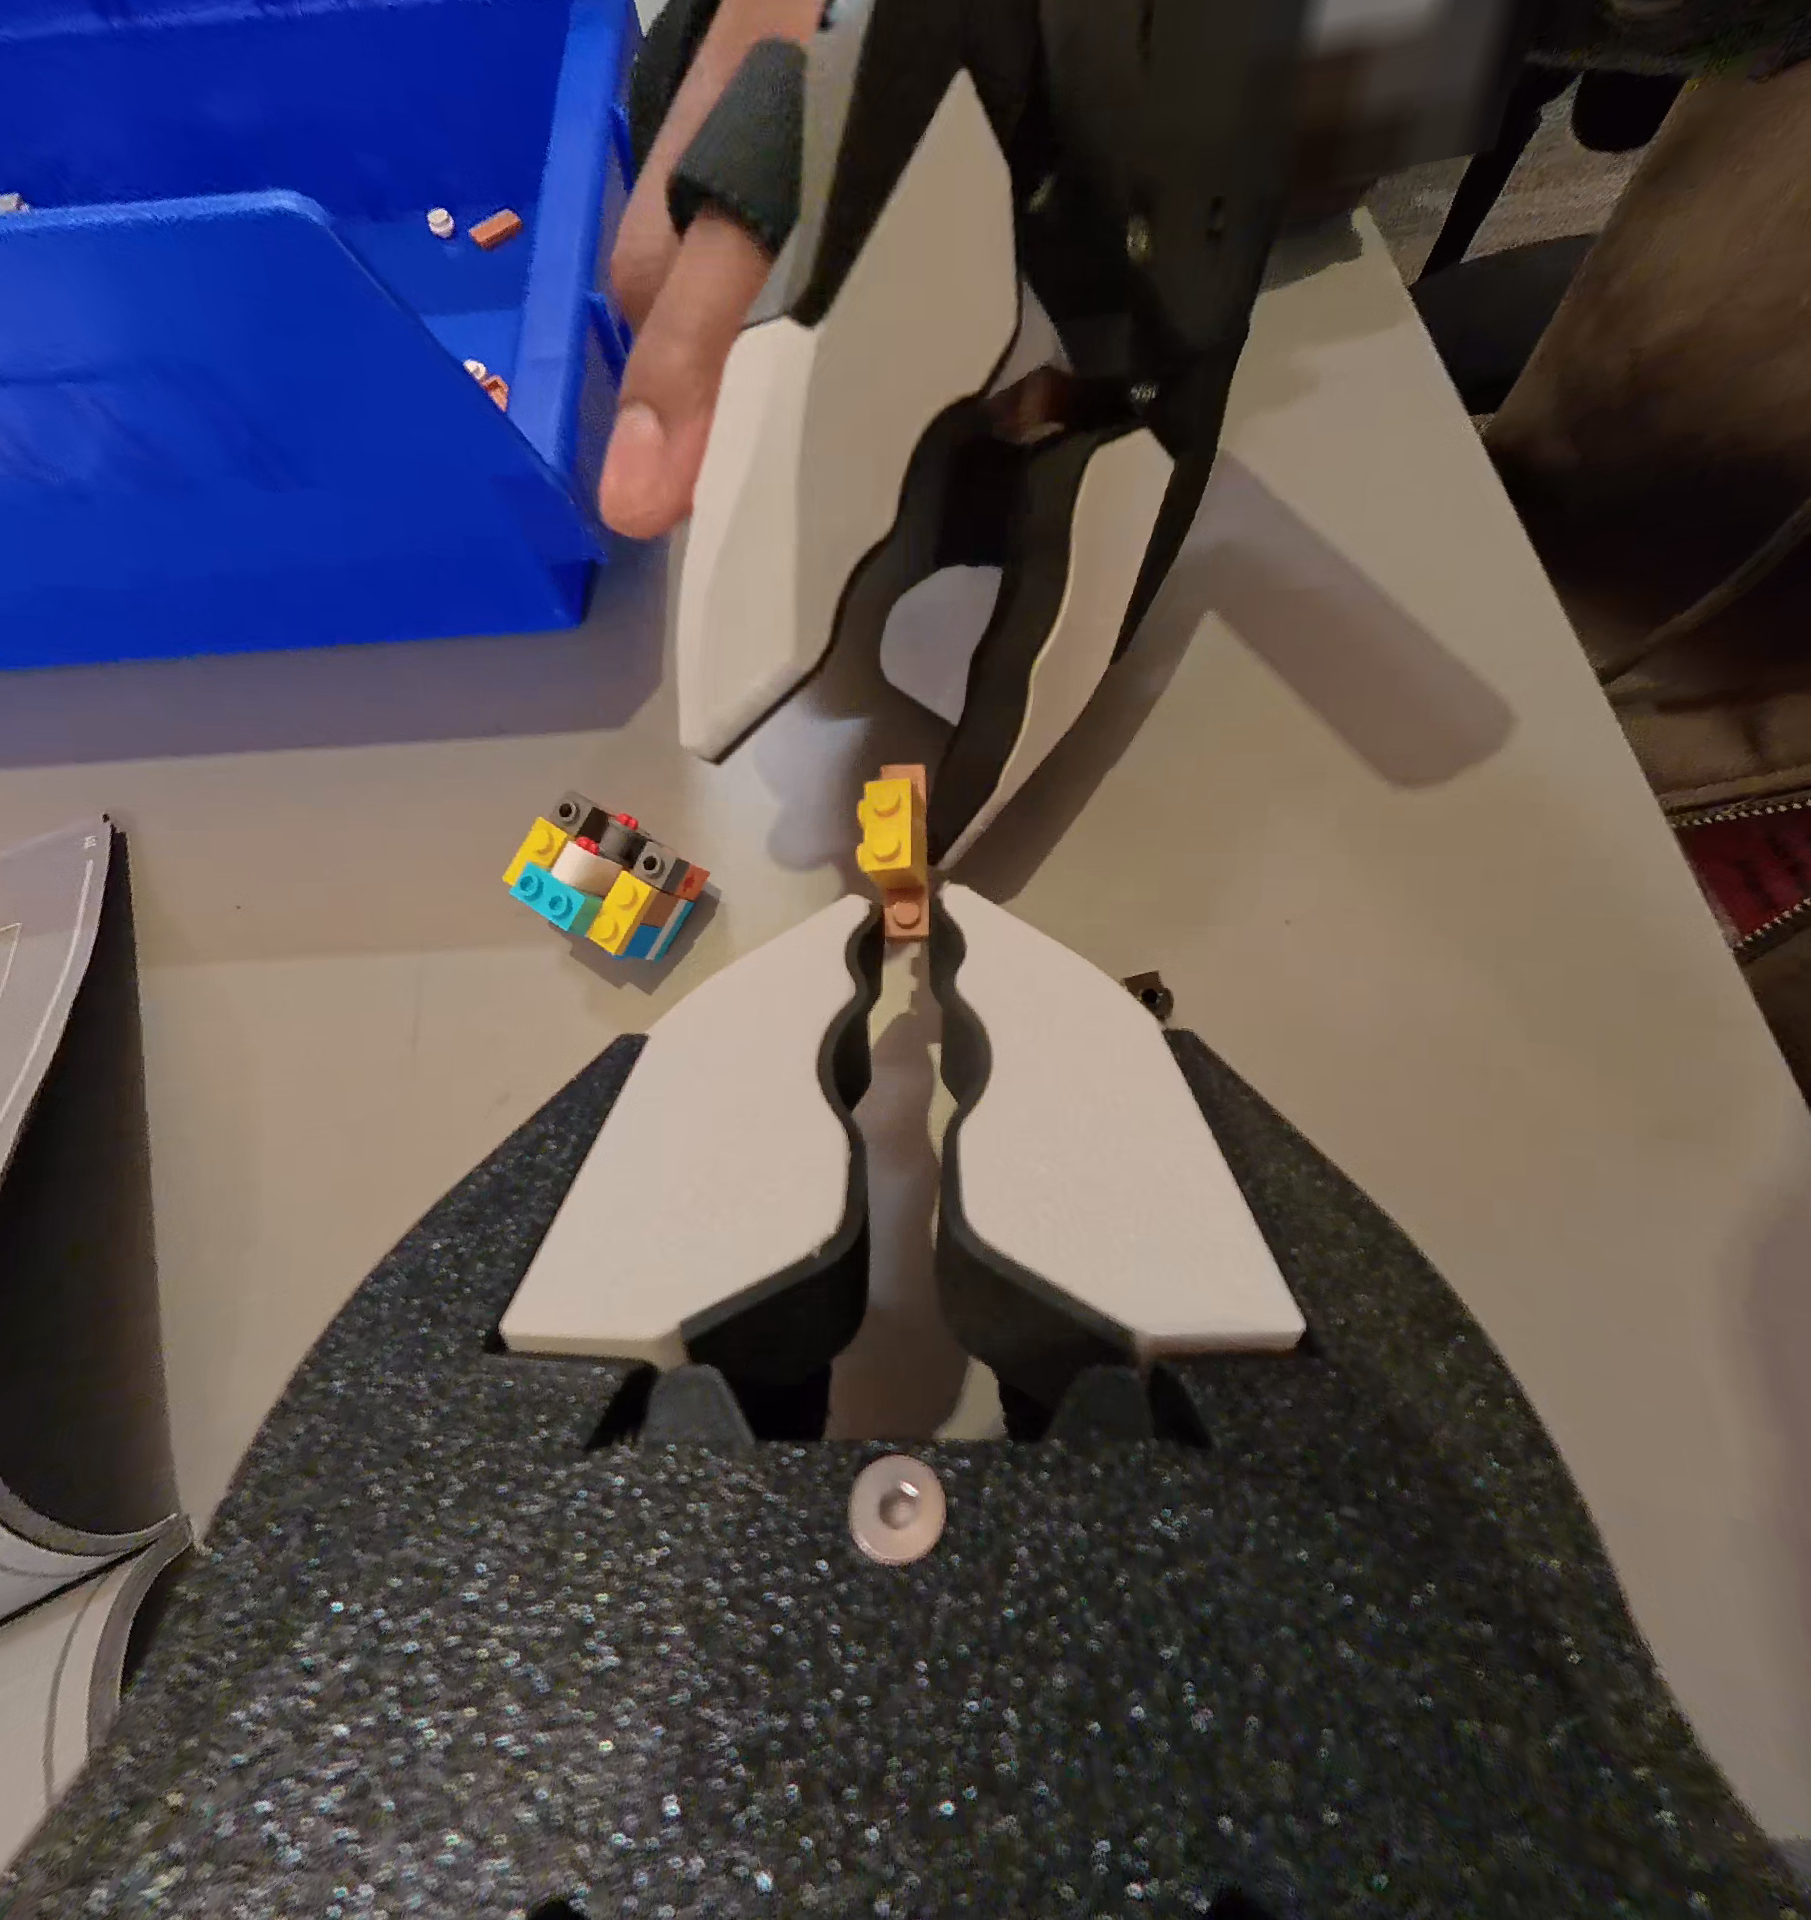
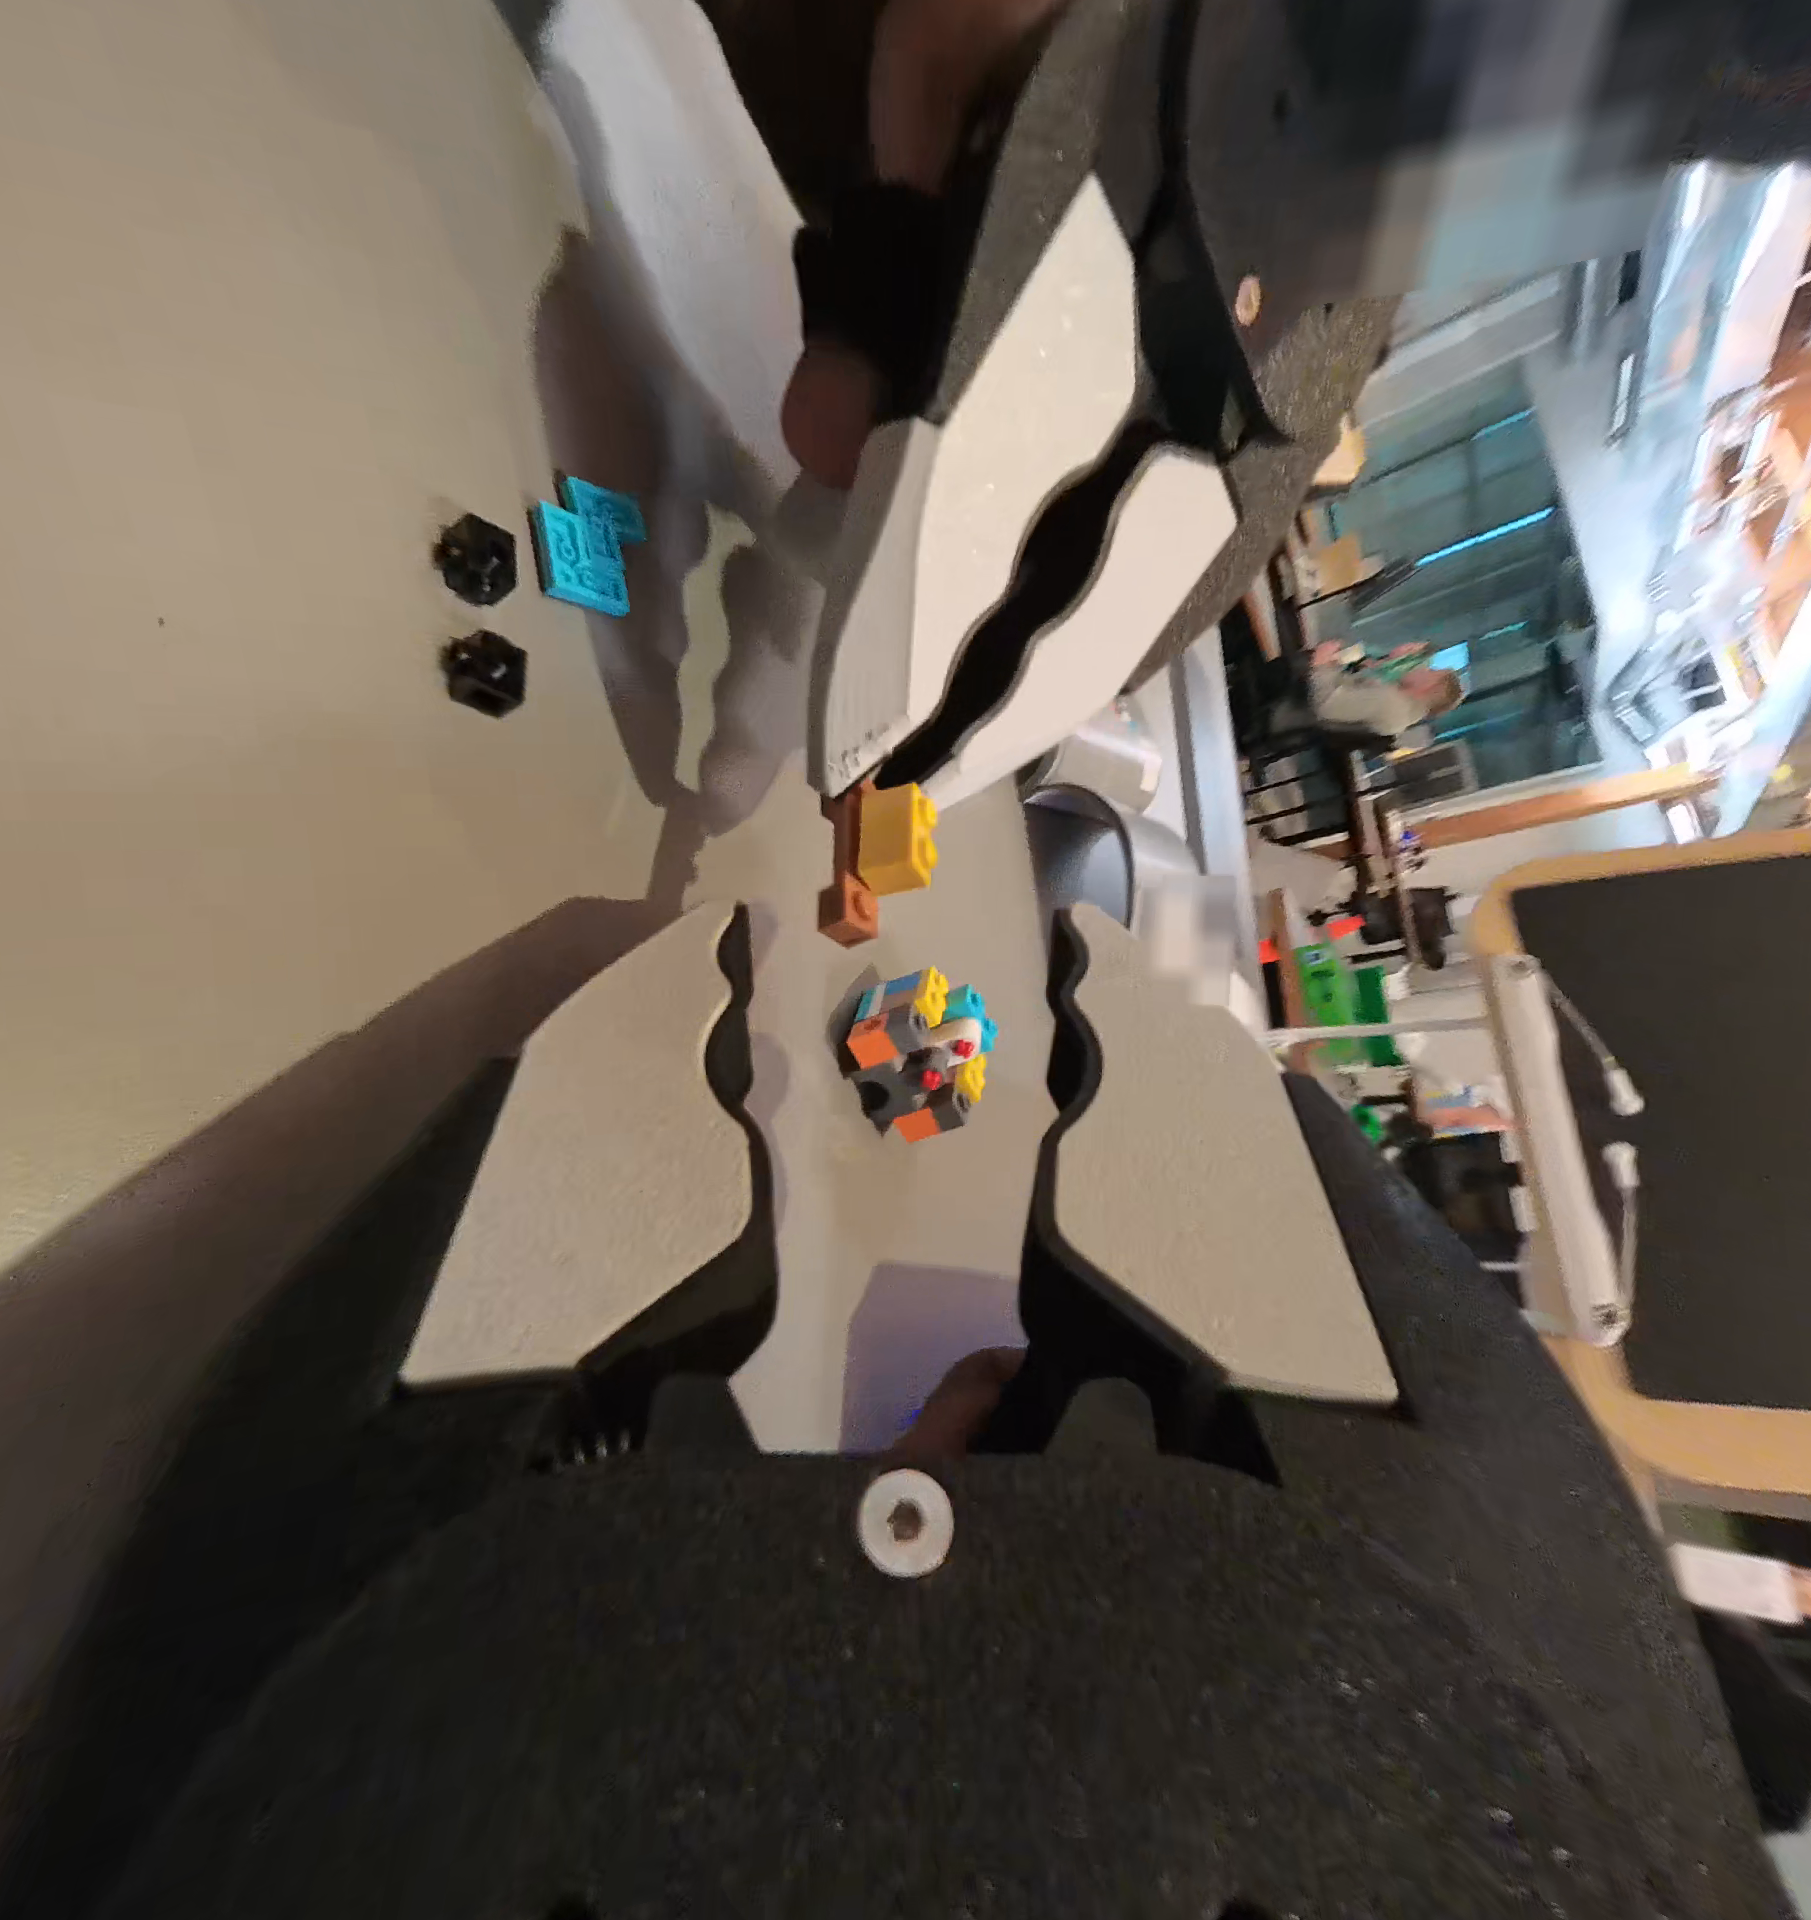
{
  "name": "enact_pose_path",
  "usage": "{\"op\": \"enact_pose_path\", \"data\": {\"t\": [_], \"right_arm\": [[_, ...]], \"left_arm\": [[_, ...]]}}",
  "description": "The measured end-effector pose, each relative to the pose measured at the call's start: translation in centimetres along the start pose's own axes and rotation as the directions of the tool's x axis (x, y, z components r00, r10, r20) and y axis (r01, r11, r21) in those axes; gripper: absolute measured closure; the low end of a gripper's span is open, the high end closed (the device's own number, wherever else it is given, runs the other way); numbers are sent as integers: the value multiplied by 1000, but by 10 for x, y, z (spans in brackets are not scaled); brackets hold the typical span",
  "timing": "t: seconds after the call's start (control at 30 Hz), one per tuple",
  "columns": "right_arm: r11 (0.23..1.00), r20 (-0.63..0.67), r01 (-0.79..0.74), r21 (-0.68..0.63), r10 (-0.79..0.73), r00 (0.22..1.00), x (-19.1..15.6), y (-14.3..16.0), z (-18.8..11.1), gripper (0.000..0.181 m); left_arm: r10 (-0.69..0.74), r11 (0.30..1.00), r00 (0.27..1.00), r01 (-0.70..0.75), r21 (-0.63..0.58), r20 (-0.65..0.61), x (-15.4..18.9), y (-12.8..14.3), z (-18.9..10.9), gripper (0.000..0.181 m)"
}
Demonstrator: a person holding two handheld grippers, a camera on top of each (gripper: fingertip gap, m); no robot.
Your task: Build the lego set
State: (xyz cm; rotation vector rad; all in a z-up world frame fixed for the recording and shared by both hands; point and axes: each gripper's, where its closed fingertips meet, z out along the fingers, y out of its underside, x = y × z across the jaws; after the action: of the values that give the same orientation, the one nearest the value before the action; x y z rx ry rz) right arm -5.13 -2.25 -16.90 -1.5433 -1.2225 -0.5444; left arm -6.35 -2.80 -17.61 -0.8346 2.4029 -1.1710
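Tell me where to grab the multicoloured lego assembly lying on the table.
I would take the lego assembly by two opposite flat sides, coming down from above. It lies as a compact block on the table, clear all round, and the open right gripper frames it; avoid the studded faces.

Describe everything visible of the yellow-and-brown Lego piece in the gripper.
The yellow-and-brown piece is glossy plastic: a yellow brick, two studs showing, clipped onto a longer thin brown plate that sticks out past both its ends. The shut left gripper pinches one end of the plate, holding it above the pale table. The open right gripper faces it; one of its fingers sits close beside the brick, contact unclear.
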Motion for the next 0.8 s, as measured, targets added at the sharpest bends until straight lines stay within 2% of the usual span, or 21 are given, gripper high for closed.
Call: {"op": "enact_pose_path", "data": {"t": [0.23,0.67,0.8], "right_arm": [[986,-43,155,63,-153,987,-4,-13,0,128],[963,-56,254,92,-250,967,-8,-19,2,132],[958,-57,269,95,-264,963,-10,-21,2,148]], "left_arm": [[-14,1000,999,14,9,-30,3,-1,-1,173],[-15,1000,998,16,15,-68,9,-2,-2,173],[-32,999,995,35,29,-96,13,-4,-2,173]]}}
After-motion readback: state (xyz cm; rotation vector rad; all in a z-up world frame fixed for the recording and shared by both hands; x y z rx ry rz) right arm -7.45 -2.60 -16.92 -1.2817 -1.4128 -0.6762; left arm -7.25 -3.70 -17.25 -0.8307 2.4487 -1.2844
